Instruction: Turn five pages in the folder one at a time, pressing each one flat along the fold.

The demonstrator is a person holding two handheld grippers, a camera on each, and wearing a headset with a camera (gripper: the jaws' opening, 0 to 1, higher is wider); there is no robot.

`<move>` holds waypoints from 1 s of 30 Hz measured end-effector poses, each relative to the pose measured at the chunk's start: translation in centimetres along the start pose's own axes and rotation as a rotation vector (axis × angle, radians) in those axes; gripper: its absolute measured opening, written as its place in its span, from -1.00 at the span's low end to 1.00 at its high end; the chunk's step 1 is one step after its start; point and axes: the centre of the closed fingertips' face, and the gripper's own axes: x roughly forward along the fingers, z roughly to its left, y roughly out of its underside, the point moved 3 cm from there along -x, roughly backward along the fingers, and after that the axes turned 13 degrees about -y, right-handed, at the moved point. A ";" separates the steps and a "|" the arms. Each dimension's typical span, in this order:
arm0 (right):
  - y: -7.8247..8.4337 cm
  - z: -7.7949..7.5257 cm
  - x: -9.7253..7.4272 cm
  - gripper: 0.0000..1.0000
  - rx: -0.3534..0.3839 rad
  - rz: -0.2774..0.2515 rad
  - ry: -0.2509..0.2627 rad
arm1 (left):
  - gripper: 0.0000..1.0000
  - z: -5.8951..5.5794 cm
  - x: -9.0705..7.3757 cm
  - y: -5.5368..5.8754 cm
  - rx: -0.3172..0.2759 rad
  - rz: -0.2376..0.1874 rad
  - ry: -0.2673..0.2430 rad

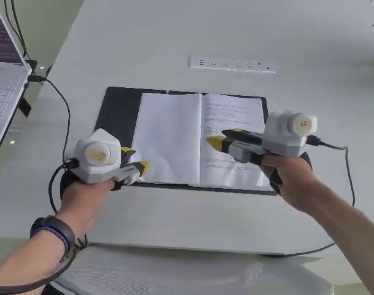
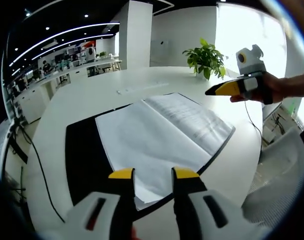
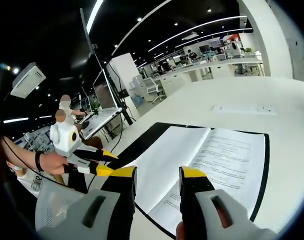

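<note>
Left hand-held gripper jaws parted; black rectangular folder.

1 folder, 2 grippers, 1 laptop

The black folder lay open flat on the white table, a blank left page facing a printed right page.

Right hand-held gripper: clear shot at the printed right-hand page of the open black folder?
Likely yes. The right hand-held gripper hangs over that printed right-hand page, jaws open, nothing between them. The left hand-held gripper sits by the near edge of the blank left page.
</note>
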 end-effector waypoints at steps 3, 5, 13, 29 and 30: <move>-0.1 -0.7 -1.5 -0.36 -0.003 -0.010 0.019 | -0.54 -0.1 0.4 0.5 -0.012 0.017 -0.010; -0.2 -1.0 -2.5 -0.36 -0.001 -0.015 0.033 | -0.57 -0.3 0.6 0.9 -0.009 0.028 -0.014; -0.2 -0.5 -4.9 -0.35 -0.004 -0.028 0.066 | -0.71 -0.2 1.6 2.6 0.010 0.082 -0.041; 0.5 -2.4 -7.3 -0.38 0.021 -0.034 0.084 | -0.84 -0.6 2.1 5.1 0.052 0.154 -0.082; 0.5 -2.6 -7.3 -0.38 0.022 -0.031 0.083 | -0.85 -0.6 2.1 5.0 0.057 0.155 -0.084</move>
